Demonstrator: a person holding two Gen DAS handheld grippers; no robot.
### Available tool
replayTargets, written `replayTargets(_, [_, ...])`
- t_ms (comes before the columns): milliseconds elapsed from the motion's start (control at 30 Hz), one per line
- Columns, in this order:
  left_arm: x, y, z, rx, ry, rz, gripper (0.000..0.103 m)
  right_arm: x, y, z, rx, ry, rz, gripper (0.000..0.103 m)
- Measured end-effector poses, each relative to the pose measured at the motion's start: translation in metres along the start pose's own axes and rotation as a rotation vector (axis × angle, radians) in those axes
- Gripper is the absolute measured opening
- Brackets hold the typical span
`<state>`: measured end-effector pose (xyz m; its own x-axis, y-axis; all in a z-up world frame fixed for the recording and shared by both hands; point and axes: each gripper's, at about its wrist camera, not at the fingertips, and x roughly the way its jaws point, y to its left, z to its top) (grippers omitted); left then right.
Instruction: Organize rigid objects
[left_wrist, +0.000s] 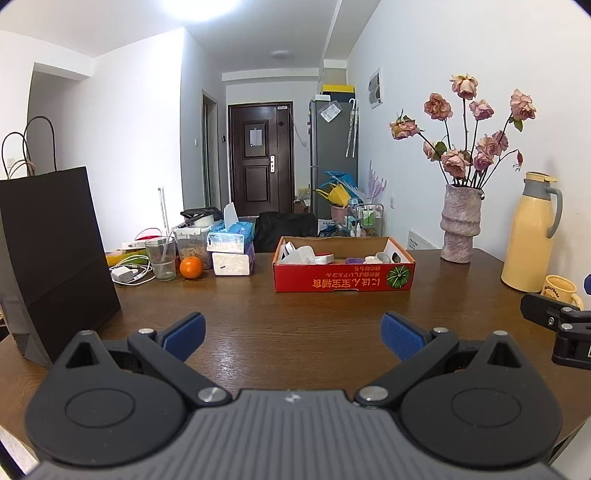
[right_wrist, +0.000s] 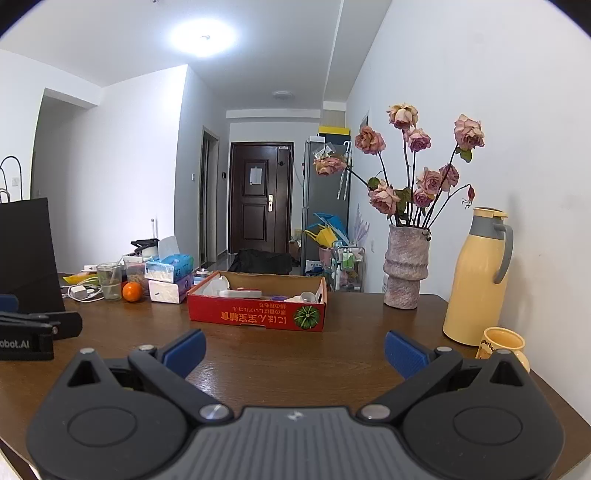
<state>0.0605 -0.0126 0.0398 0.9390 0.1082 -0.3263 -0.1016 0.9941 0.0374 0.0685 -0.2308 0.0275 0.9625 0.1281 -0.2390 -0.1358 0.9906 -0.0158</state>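
On the dark wooden bench (left_wrist: 295, 332), going left to right: a tall black paper bag (left_wrist: 55, 258), then a round orange (left_wrist: 191, 267), then the shallow red cardboard box (left_wrist: 343, 282) mid-bench, where small white and purple plastic bits (left_wrist: 306, 254) are kept. They're probably light, stiff and a bit slick, so flat sides should be pinched. The left gripper (left_wrist: 293, 336) and right gripper (right_wrist: 295, 350) are both held low with fingers spread wide, nothing gripped.

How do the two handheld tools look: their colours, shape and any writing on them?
The left tool and the right tool look alike: matte black linkage arms with silver pivot pins, round black discs, a ribbed grey body, and blue textured fingers. In the right wrist view, the side of the left tool shows white letters "bot.AI". No sleeves or cables show.
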Motion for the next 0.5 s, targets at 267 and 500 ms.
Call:
replayTargets(267, [-0.0025, -0.004, -0.0008, 0.006, 0.001, -0.003, 0.103, -0.004, -0.0014, -0.0005, 0.003, -0.006, 0.002, 0.103])
replayTargets(500, [0.0009, -0.0032, -0.0019, 0.004, 0.009, -0.001, 0.103, -0.005, -0.0011, -0.0018, 0.003, -0.004, 0.003, 0.103])
